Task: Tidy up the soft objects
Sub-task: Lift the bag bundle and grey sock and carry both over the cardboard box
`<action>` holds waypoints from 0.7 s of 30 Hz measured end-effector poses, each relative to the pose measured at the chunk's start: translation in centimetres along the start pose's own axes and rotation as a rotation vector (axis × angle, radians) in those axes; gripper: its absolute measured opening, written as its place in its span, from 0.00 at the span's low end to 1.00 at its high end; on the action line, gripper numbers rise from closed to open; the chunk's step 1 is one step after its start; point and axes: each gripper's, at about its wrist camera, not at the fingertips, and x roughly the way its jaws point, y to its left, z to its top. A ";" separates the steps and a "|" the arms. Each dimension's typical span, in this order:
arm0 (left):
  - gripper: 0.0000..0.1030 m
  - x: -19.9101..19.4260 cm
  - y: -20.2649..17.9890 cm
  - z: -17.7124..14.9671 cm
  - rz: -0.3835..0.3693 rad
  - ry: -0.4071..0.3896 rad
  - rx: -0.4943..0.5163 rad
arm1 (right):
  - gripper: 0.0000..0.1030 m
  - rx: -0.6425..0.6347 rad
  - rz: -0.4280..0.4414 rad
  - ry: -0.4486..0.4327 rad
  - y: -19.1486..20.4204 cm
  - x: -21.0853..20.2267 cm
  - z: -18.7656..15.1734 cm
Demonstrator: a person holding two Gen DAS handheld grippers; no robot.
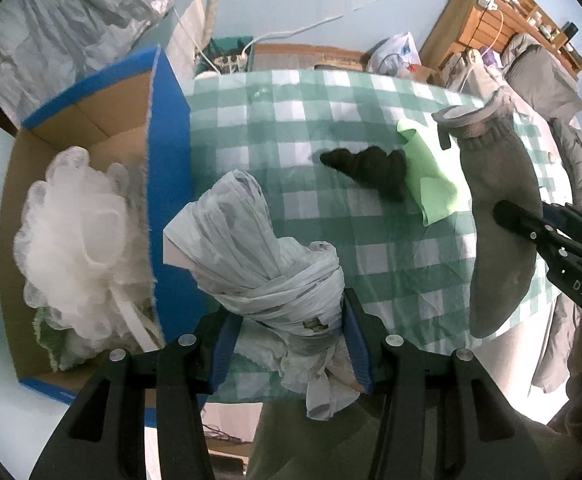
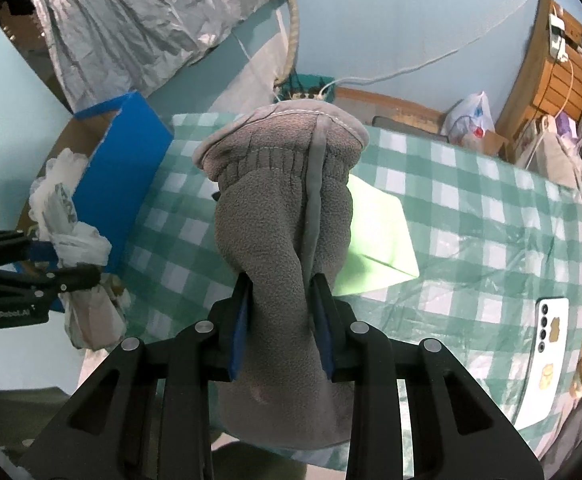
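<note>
My left gripper (image 1: 289, 338) is shut on a knotted pale plastic bag (image 1: 251, 248) and holds it above the table's near edge, beside the blue cardboard box (image 1: 169, 168). A white mesh bath pouf (image 1: 75, 240) lies inside that box. My right gripper (image 2: 283, 320) is shut on a grey fleece mitten (image 2: 283, 200) and holds it up over the checked tablecloth (image 2: 471, 208); the mitten also shows in the left wrist view (image 1: 499, 208). A black sock (image 1: 371, 170) and a light green cloth (image 1: 431, 176) lie on the table. The green cloth (image 2: 375, 236) sits behind the mitten.
A white phone (image 2: 549, 344) lies near the table's right edge. A white plastic bag (image 2: 469, 120) and wooden shelves (image 2: 551, 80) stand behind the table. Silver foil sheeting (image 2: 131, 28) hangs at the back left. A power strip (image 1: 231, 62) sits behind the box.
</note>
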 end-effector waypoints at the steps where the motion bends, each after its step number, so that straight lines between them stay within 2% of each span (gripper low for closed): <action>1: 0.48 -0.4 0.1 0.0 0.001 -0.008 0.000 | 0.28 -0.005 -0.001 0.000 0.2 -0.1 0.2; 11: 0.47 -3.8 1.1 0.0 -0.012 -0.075 -0.021 | 0.28 -0.026 0.023 -0.011 2.3 -1.6 1.6; 21: 0.47 -6.8 3.6 -0.1 -0.009 -0.128 -0.084 | 0.28 -0.091 0.068 -0.026 5.7 -2.7 4.0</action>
